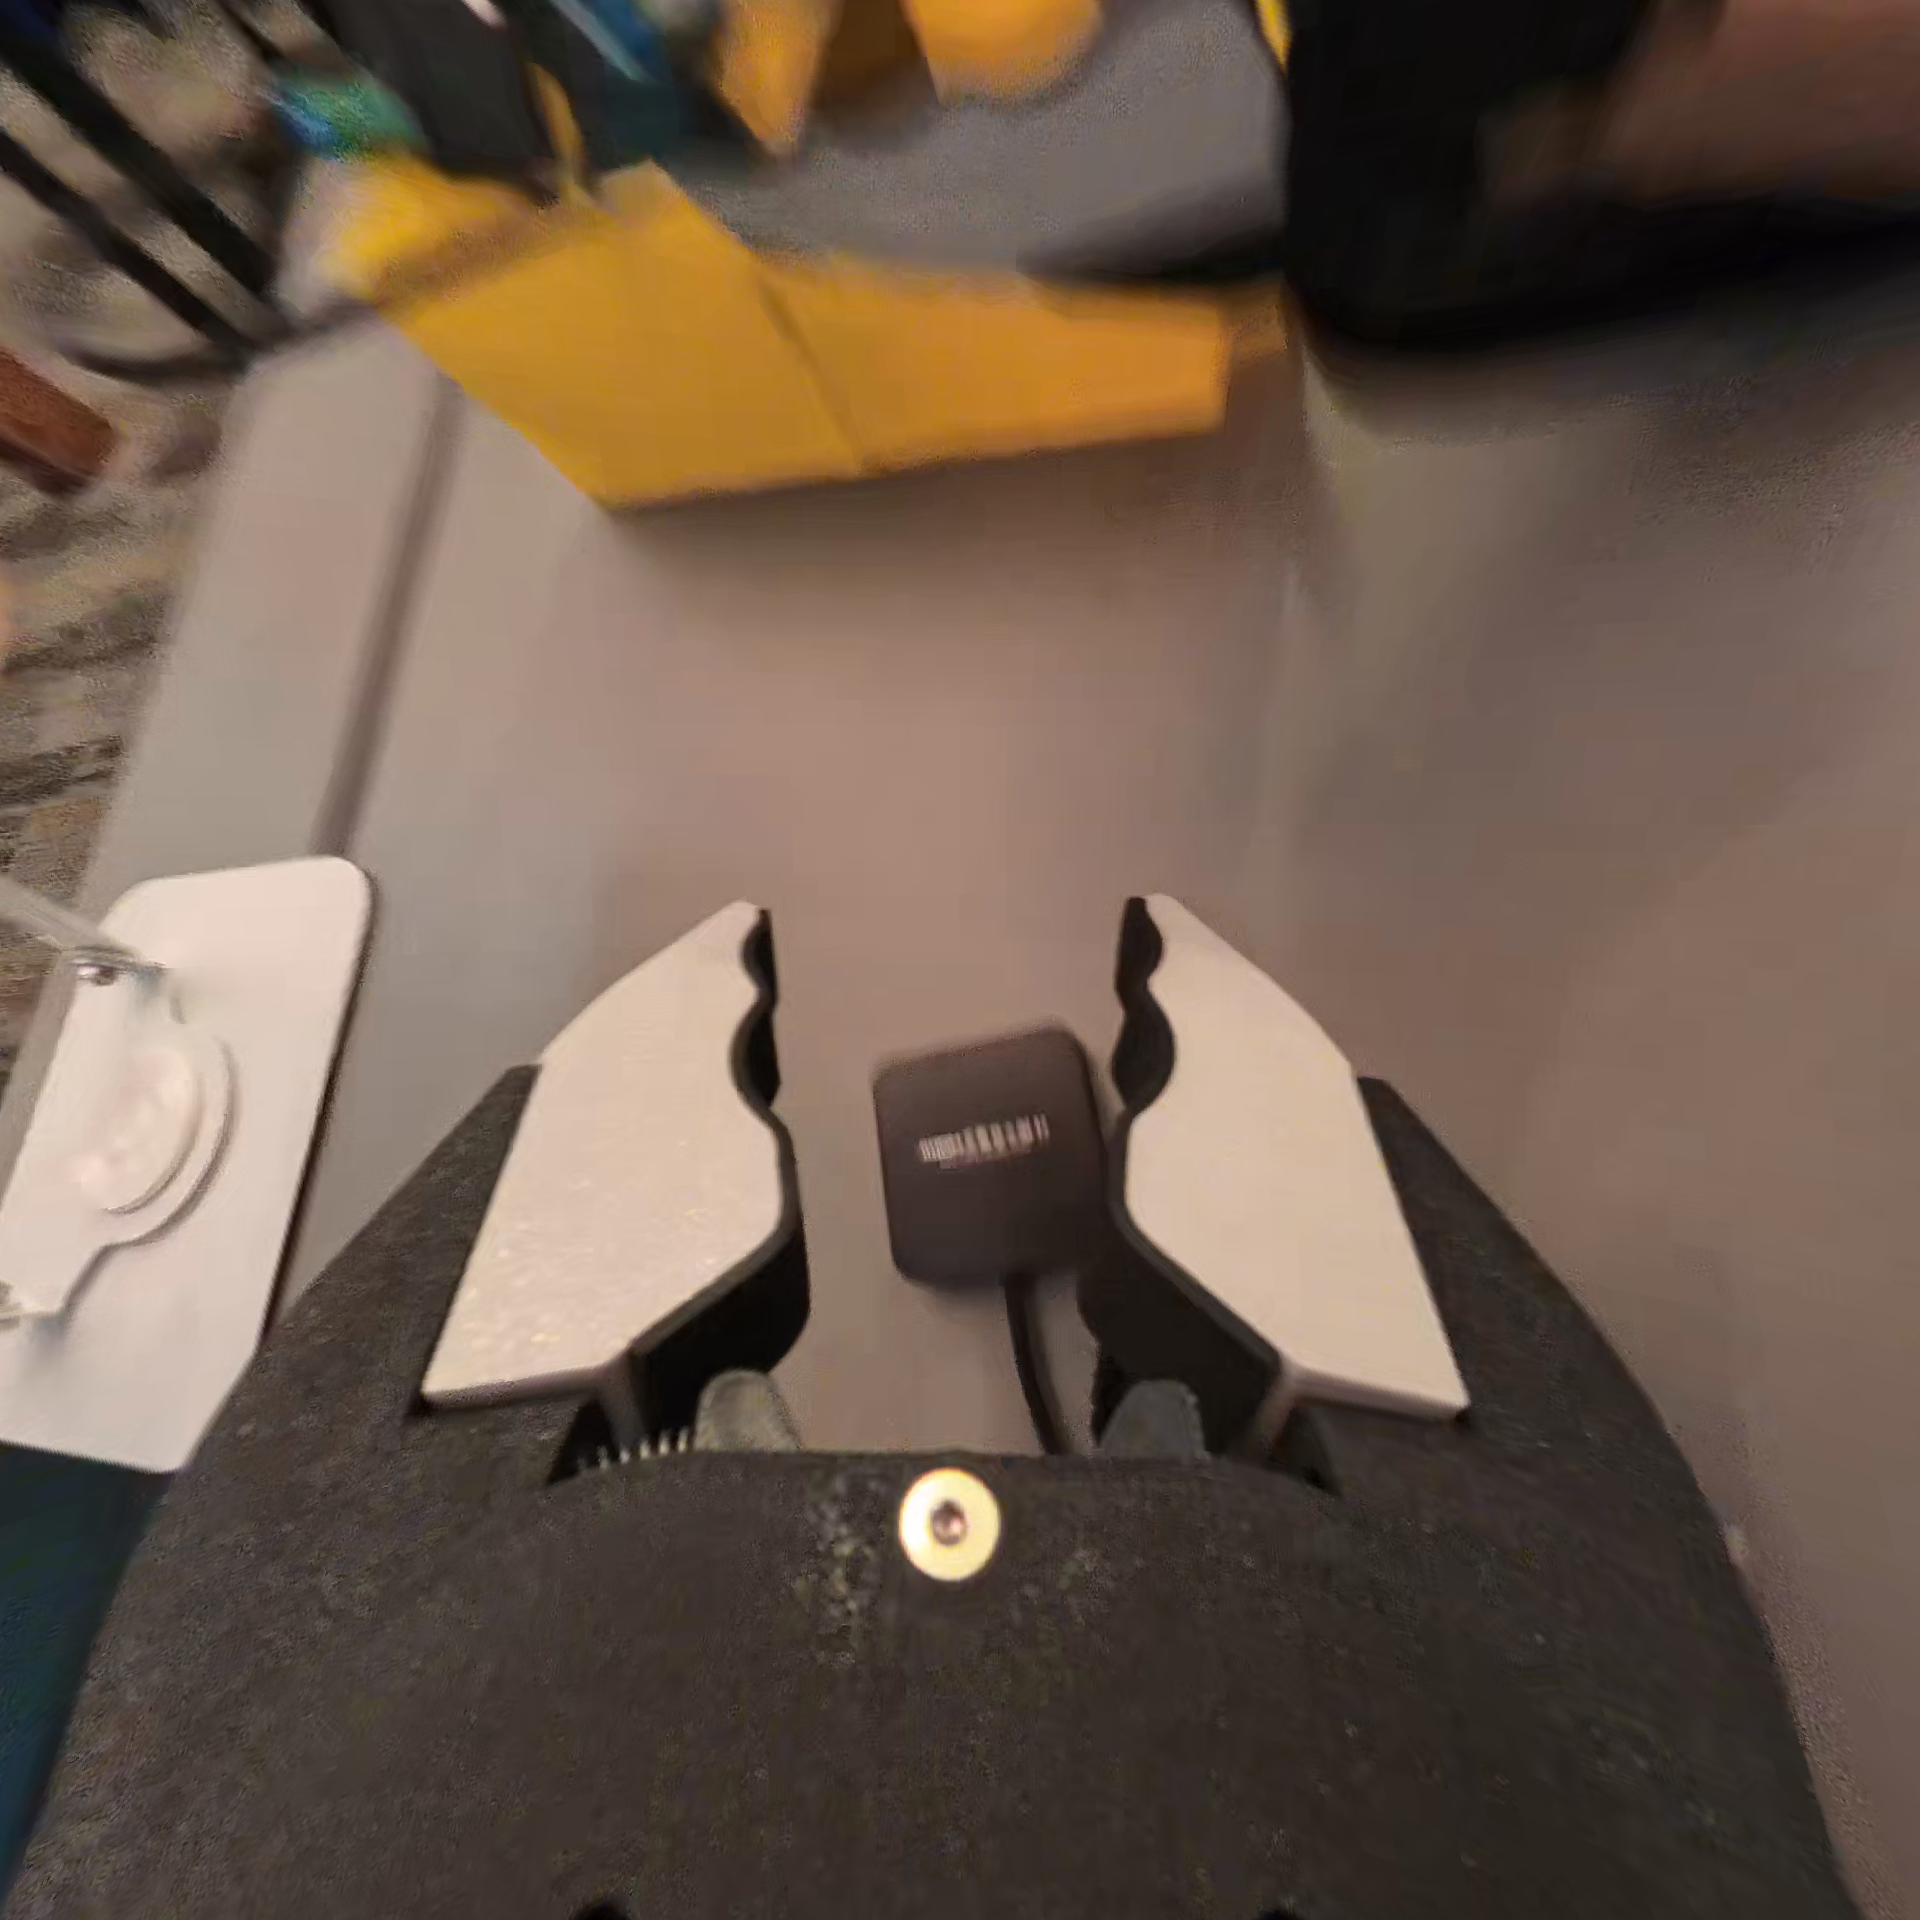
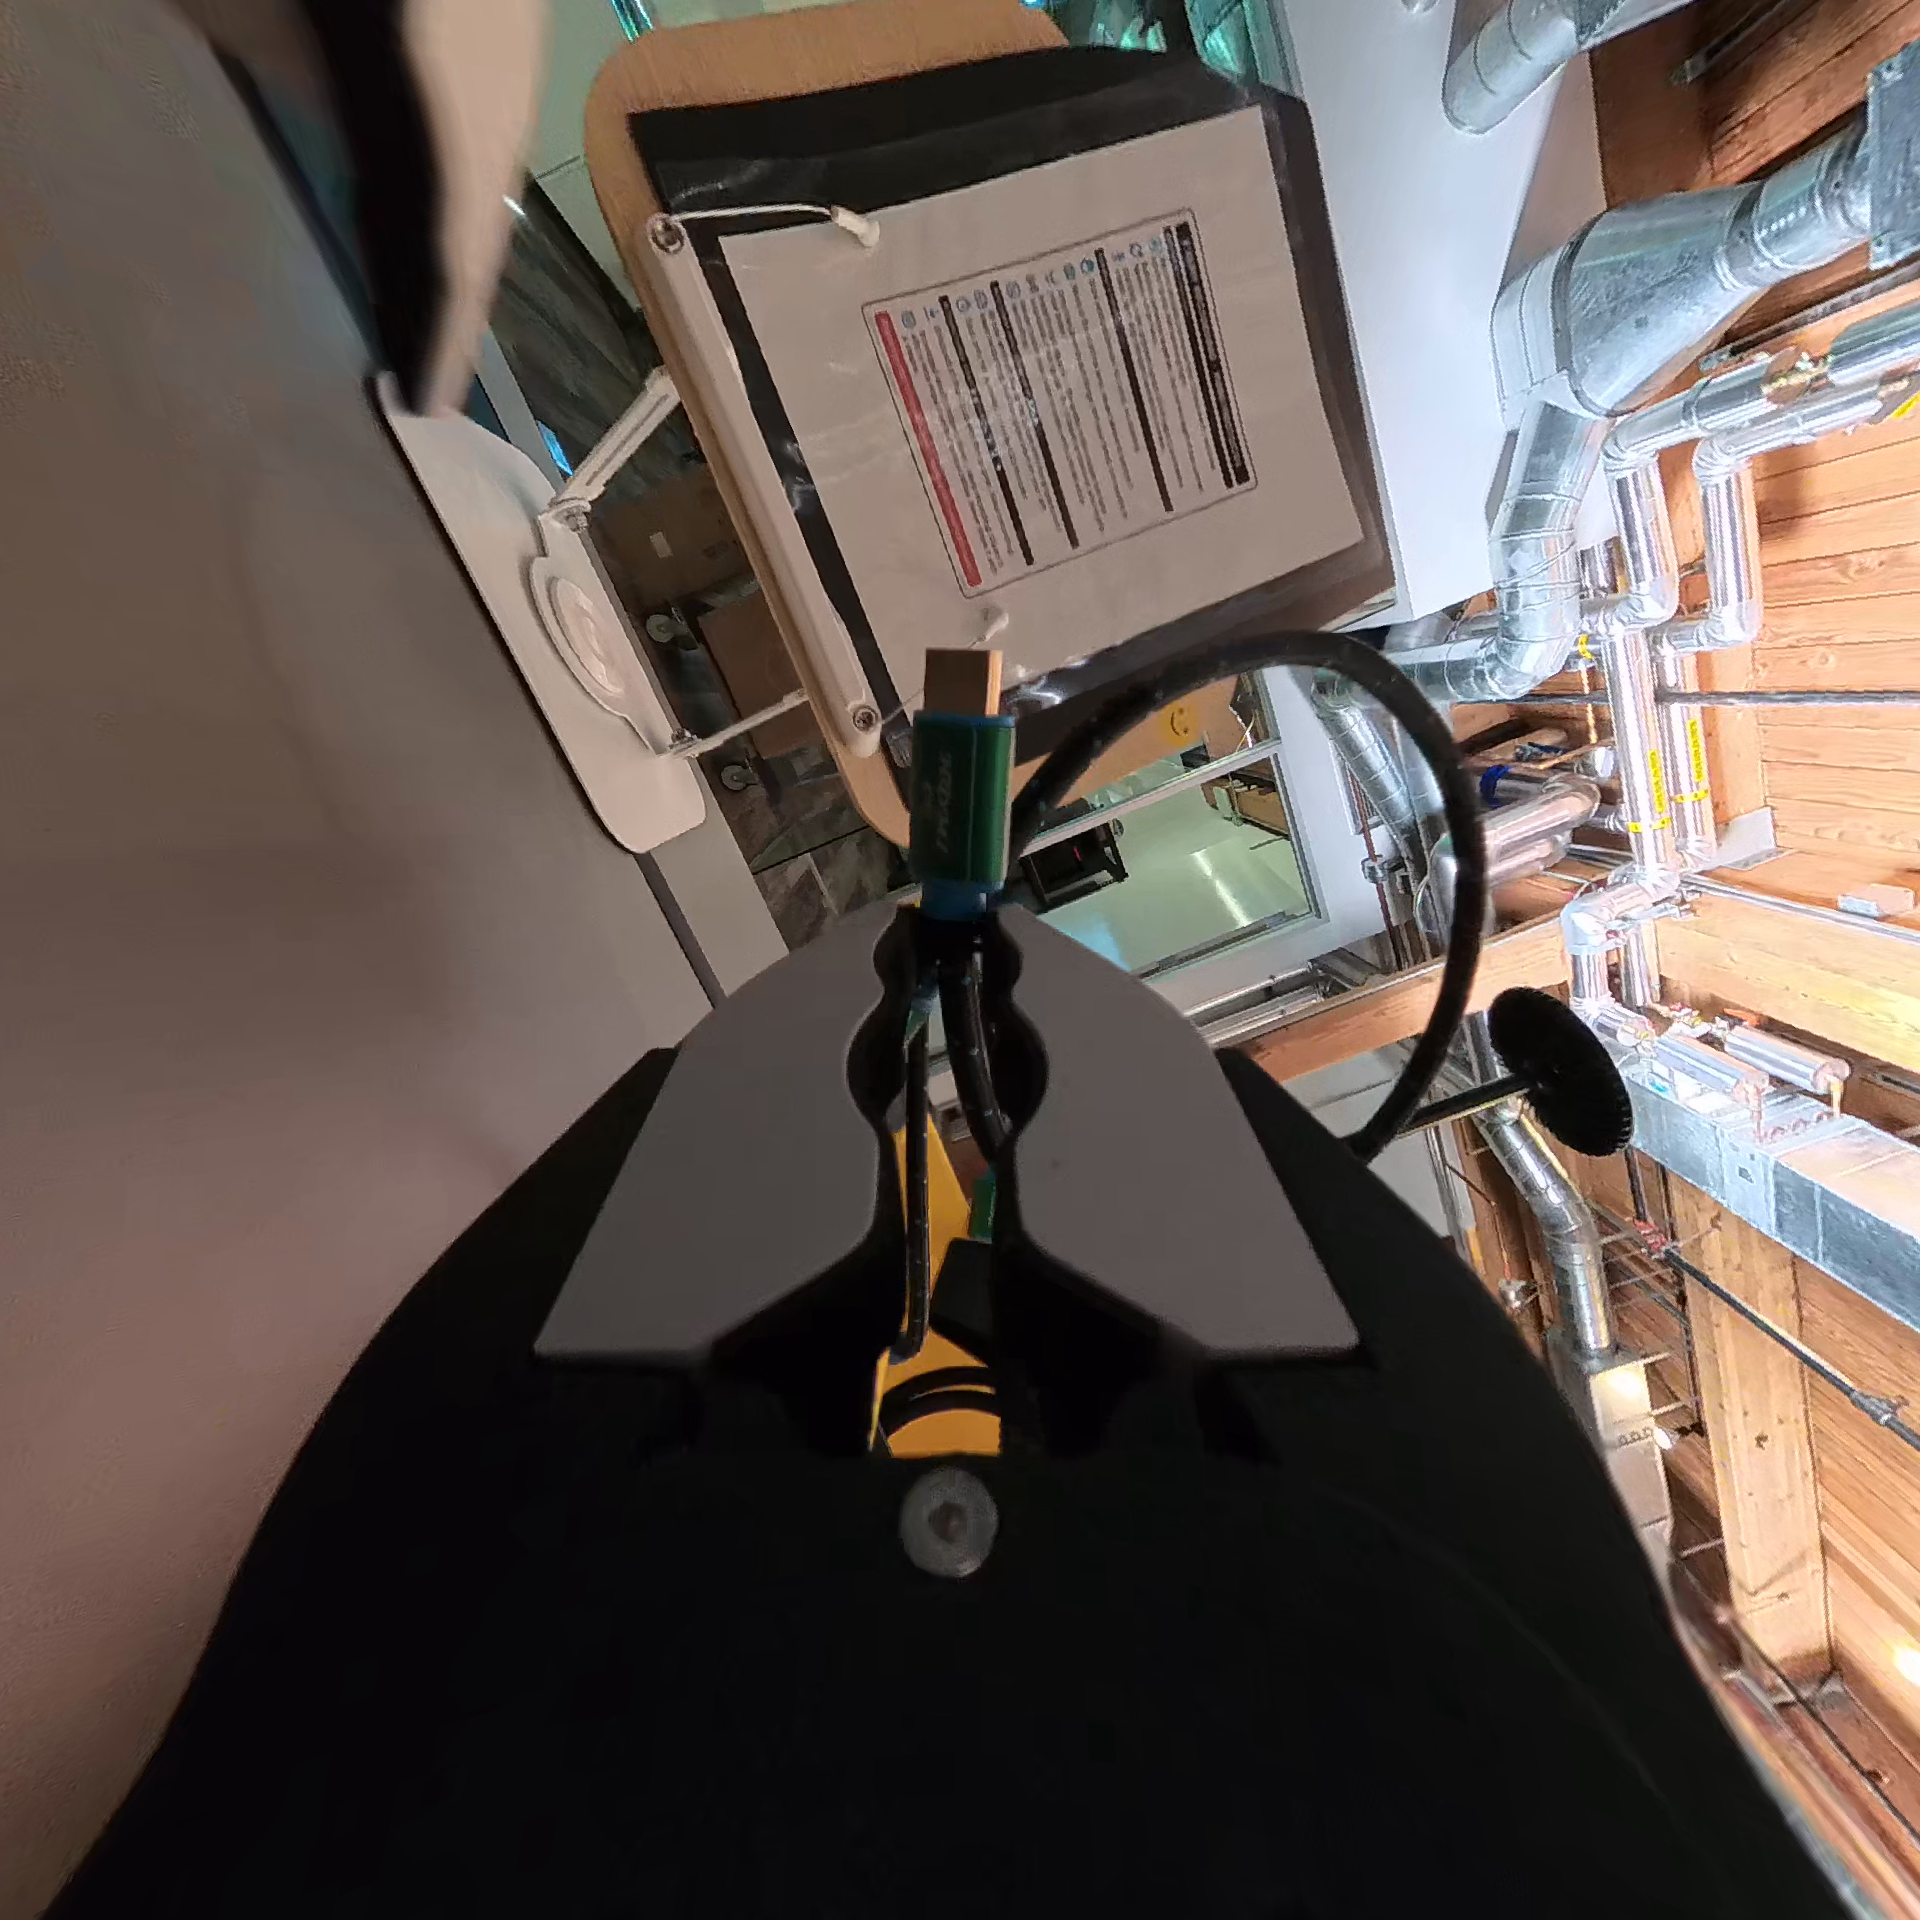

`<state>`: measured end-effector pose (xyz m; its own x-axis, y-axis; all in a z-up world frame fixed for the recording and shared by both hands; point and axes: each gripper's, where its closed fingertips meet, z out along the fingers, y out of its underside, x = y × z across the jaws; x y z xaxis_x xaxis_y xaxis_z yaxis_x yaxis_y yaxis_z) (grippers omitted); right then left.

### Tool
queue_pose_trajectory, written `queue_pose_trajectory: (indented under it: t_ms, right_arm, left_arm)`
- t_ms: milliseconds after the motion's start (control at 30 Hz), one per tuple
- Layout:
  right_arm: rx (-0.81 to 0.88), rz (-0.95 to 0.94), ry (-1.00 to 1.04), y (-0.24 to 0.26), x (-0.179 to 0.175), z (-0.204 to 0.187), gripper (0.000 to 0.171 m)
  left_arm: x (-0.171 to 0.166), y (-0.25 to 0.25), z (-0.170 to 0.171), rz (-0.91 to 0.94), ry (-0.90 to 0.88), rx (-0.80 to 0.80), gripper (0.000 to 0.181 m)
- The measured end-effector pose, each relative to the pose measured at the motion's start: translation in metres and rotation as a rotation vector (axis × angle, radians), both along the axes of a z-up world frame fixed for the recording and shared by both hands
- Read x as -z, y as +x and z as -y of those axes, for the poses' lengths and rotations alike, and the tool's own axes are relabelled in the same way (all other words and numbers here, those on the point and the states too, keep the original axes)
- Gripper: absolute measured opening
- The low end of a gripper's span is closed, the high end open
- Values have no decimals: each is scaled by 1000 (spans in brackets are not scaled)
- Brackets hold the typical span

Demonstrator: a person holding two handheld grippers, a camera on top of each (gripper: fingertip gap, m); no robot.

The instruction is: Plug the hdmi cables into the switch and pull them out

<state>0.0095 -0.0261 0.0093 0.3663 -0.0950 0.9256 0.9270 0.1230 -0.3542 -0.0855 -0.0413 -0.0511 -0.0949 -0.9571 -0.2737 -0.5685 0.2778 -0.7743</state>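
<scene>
In the left wrist view, the small black square switch (image 1: 985, 1148) lies flat on the grey table (image 1: 1039, 727), its black lead (image 1: 1029, 1351) running back under the gripper. My left gripper (image 1: 945, 914) is open, with the switch in the gap between its fingers, nearer the right one; the view is motion-blurred. In the right wrist view, my right gripper (image 2: 958, 920) is shut on an HDMI cable just behind its green connector (image 2: 956, 800). The gold plug (image 2: 961, 681) points away from me. The black cable (image 2: 1455, 831) loops off to the right.
A yellow box (image 1: 831, 364) lies across the far table. A white stand base (image 1: 208, 1091) sits at the left, also seen in the right wrist view (image 2: 582, 623). A screen with a paper sheet (image 2: 1039, 395) stands beyond. A person's dark-sleeved arm (image 1: 1558, 156) is at the far right. Some 12 centimetres of space lies between my two pairs of fingers.
</scene>
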Motion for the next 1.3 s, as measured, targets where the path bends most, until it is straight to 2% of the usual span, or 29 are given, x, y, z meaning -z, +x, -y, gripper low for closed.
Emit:
queue_pose_trajectory:
  t_ms: [100,233,333,433,500,533,667,800,933,1000,1067,1133,1200,1267,1300]
  right_arm:
    - [-16,55,11,-13,4,2,13]
    - [-37,164,44,-34,9,7,13]
    - [-47,237,70,-48,13,11,13]
    - [-48,293,70,-58,20,11,13]
    - [-52,324,84,-62,22,12,13]
    - [-52,331,90,-64,22,12,13]
    - [-118,271,113,-72,17,17,14]
    - [-226,46,99,-75,2,27,16]
    - [-450,-225,-8,-81,-5,40,15]
    - [-593,-396,-187,-90,4,43,10]
    - [-771,-634,-449,-104,17,49,14]
    - [-946,-875,-668,-116,20,57,30]
    - [-995,-1091,-789,-117,20,51,57]
    - [-1055,-1207,-826,-117,15,49,76]
    - [-1097,-1240,-801,-117,9,52,77]
  left_arm:
    - [-46,16,0,292,-253,-72,56]
    - [-68,22,4,414,-466,-108,56]
    - [-77,24,6,468,-530,-122,53]
    - [-77,23,1,486,-534,-160,42]
    - [-75,21,-1,476,-526,-167,14]
    - [-75,21,-2,476,-531,-164,6]
    - [-83,17,-3,501,-571,-149,7]
    - [-106,0,-17,590,-521,-177,6]
    - [-136,-24,-21,688,-484,-140,6]
    - [-147,-30,-16,724,-488,-102,6]
    - [-154,-32,-10,736,-477,-69,6]
    - [-158,-29,0,743,-488,-24,6]
    - [-163,-25,12,769,-523,29,6]
    - [-169,-21,25,822,-573,99,6]
    - [-171,-18,31,856,-599,132,6]
